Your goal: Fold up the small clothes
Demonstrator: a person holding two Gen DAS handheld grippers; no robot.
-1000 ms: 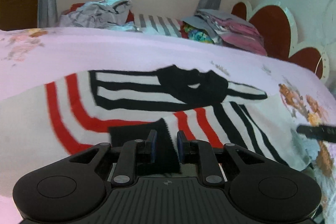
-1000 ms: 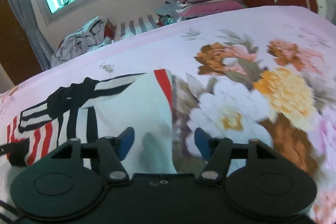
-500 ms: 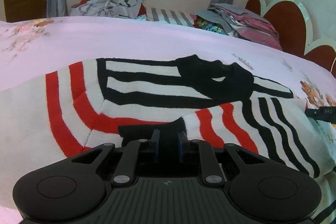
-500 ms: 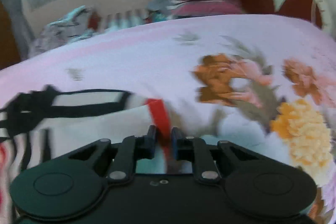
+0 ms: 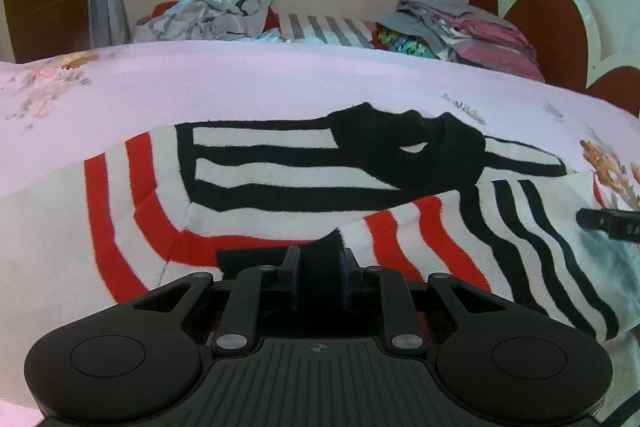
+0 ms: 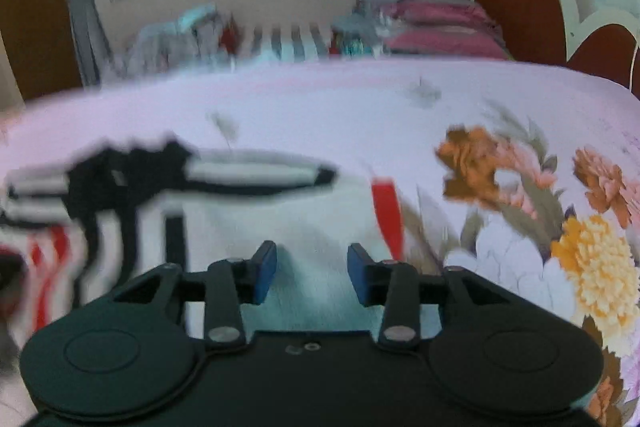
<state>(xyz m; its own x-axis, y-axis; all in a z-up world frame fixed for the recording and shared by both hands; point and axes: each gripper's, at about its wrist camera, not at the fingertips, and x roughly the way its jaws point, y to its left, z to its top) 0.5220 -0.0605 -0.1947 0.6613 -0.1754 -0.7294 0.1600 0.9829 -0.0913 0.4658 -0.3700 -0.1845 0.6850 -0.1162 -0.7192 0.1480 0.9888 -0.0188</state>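
Spread flat across pink floral bedsheet (image 5: 280, 83): white knitted sweater with red and black stripes (image 5: 280, 187), black collar toward far side. Left gripper (image 5: 319, 277) clamped on black cuff (image 5: 320, 263) at near edge of garment. Right gripper (image 6: 311, 271) parted, just been opening, blue pads (image 6: 265, 273) apart over plain white cloth, nothing pinched between. Beyond, crumpled grey clothes heap (image 5: 216, 13) and folded pink-grey stack (image 5: 460, 27) under window

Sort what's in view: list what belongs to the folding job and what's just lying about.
In the job:
- striped sweater
- left tongs, shut on its black hem
- right tongs, just opened, empty

Lying about:
- crumpled grey clothes
- folded pink stack
- floral bedsheet
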